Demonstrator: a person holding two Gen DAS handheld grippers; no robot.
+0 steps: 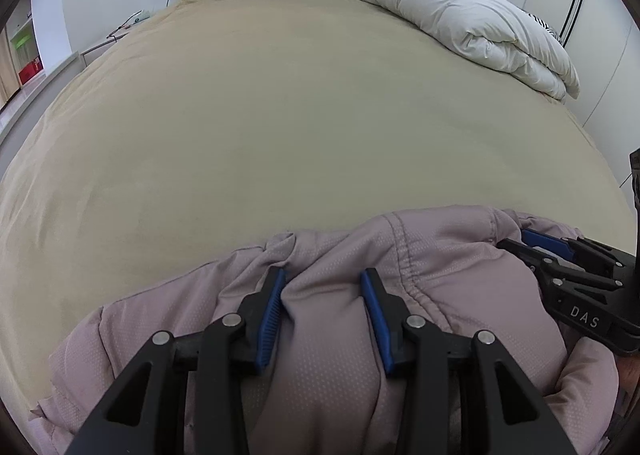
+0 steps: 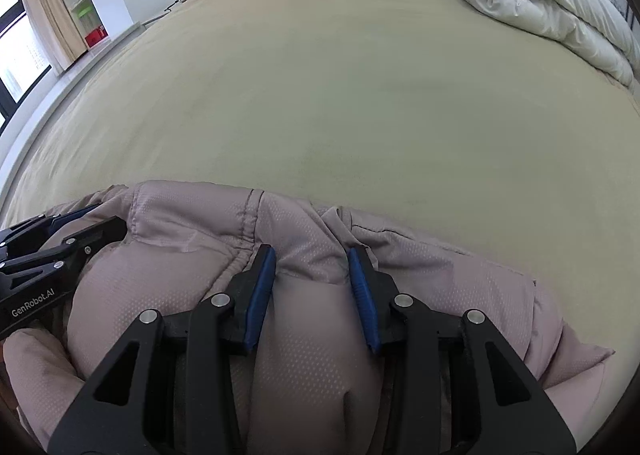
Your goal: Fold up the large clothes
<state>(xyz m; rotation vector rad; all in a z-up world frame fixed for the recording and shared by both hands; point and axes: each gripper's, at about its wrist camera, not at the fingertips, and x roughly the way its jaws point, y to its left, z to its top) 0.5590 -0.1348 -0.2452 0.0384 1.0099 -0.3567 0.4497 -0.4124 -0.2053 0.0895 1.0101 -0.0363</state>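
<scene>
- Beige bed [image 1: 280, 115] fills the left wrist view; the left gripper [image 1: 323, 279] is clamped on a thick bunch of the puffy mauve jacket [image 1: 440, 251] at the near edge.
- Right wrist view: the right gripper [image 2: 312, 259] pinches another padded bunch; the jacket looks soft, light and bulky, probably slippery, so grip at seams.

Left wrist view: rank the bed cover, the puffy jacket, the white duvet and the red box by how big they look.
1. Bed cover, fills most of the view.
2. Puffy jacket, though nearness to the camera enlarges it.
3. White duvet, folded at the far corner.
4. Red box, tiny and distant.
</scene>
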